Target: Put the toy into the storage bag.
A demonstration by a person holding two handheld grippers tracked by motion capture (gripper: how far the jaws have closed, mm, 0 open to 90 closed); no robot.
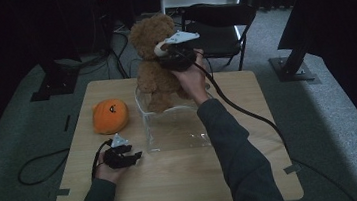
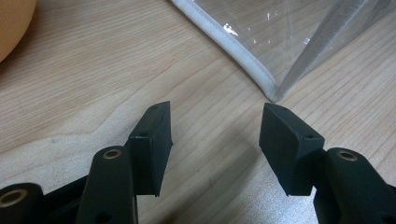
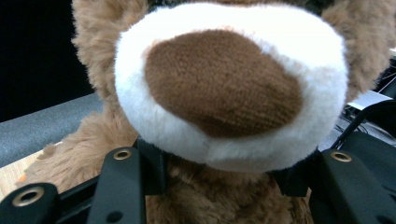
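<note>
Wood tabletop (image 1: pixel 175 181) fills the lower frame, where the left gripper (image 1: pixel 133 157) rests with jaws apart, empty, beside the clear bag (image 1: pixel 174 128). Upper centre, the right gripper (image 1: pixel 163 49) clamps the teddy bear (image 1: pixel 155 67) under its snout; soft plush could slip, missing the bag.

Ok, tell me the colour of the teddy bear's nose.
Dark brown, on a white muzzle; the teddy bear's nose shows best in the right gripper view.

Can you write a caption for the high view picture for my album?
Right claw grips the teddy bear by its snout over a clear bag.
</note>
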